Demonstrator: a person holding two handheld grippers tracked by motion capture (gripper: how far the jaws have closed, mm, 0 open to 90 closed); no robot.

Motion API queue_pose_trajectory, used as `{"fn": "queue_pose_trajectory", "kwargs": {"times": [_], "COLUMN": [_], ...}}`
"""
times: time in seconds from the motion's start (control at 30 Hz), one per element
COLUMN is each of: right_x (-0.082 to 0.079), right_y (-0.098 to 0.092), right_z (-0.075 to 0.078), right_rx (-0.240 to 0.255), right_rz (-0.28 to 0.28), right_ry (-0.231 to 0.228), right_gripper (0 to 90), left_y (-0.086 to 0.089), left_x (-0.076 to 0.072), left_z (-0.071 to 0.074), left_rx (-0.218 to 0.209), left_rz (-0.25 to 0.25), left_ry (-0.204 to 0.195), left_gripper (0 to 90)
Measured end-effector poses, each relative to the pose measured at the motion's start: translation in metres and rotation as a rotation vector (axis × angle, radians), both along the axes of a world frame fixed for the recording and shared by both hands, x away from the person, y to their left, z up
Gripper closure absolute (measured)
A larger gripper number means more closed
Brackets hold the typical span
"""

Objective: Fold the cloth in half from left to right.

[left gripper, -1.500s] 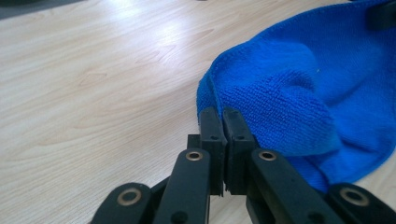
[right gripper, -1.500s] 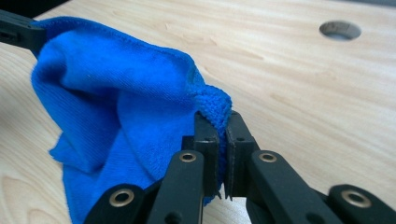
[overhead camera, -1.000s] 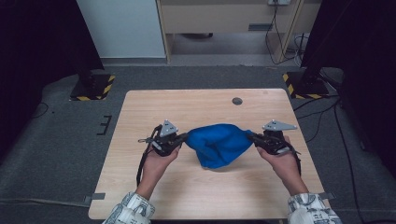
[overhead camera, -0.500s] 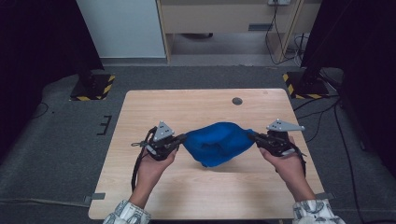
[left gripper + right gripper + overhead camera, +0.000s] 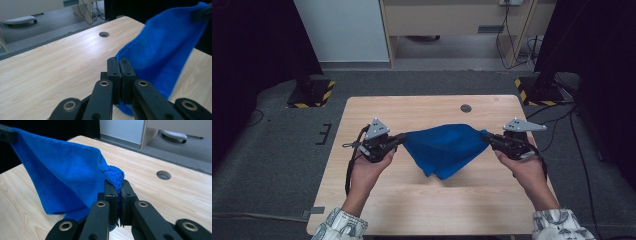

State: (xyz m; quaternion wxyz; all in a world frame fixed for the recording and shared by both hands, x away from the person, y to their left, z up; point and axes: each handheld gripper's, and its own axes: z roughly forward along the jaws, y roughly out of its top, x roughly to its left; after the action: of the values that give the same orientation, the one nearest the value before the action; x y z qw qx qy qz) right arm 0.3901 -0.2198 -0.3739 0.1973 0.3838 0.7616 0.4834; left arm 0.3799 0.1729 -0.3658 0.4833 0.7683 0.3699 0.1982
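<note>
A blue cloth [image 5: 444, 147] hangs stretched between my two grippers above the wooden table [image 5: 432, 205]. My left gripper [image 5: 402, 137] is shut on the cloth's left corner, and the pinched cloth [image 5: 160, 50] rises to the right of its closed jaws [image 5: 119, 62]. My right gripper [image 5: 485, 135] is shut on the opposite corner; the cloth [image 5: 62, 170] bunches over its jaw tips [image 5: 117, 185]. The cloth sags in the middle, with its lower fold just above the tabletop.
A round cable hole [image 5: 466, 108] sits near the table's far edge. Stand bases with yellow and black stripes [image 5: 312, 92] [image 5: 534, 90] rest on the grey floor behind the table. A cabinet [image 5: 452, 25] with loose cables stands further back.
Both grippers have risen and moved apart, lifting the cloth off the table and pulling it wider between them.
</note>
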Motion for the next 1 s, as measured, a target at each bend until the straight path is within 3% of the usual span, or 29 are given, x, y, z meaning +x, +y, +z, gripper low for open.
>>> {"fn": "queue_pose_trajectory", "kwargs": {"times": [0.17, 0.3, 0.53, 0.67, 0.8, 0.87, 1.0], "right_x": [0.012, 0.032, 0.063, 0.075, 0.085, 0.088, 0.093], "right_y": [-0.002, -0.002, 0.001, 0.004, 0.01, 0.013, 0.014], "right_z": [0.001, -0.017, -0.047, -0.059, -0.068, -0.071, -0.079], "right_rx": [-0.042, -0.031, -0.041, -0.049, -0.065, -0.062, -0.079], "right_rz": [-0.011, -0.025, -0.047, -0.053, -0.061, -0.059, -0.064], "right_ry": [0.016, 0.047, 0.113, 0.138, 0.158, 0.169, 0.182], "right_gripper": [86.4, 86.5, 86.4, 86.3, 85.4, 85.3, 84.9], "left_y": [-0.006, -0.011, -0.014, -0.011, -0.011, -0.013, -0.015], "left_x": [0.025, 0.047, 0.081, 0.093, 0.102, 0.105, 0.11], "left_z": [-0.007, -0.018, -0.042, -0.053, -0.061, -0.065, -0.07], "left_rx": [0.022, 0.023, 0.069, 0.079, 0.102, 0.137, 0.145], "left_rz": [-0.005, 0.006, 0.024, 0.041, 0.041, 0.031, 0.025], "left_ry": [0.037, 0.059, 0.109, 0.137, 0.141, 0.14, 0.144], "left_gripper": [88.2, 88.1, 88.0, 88.0, 88.0, 88.0, 88.0]}}
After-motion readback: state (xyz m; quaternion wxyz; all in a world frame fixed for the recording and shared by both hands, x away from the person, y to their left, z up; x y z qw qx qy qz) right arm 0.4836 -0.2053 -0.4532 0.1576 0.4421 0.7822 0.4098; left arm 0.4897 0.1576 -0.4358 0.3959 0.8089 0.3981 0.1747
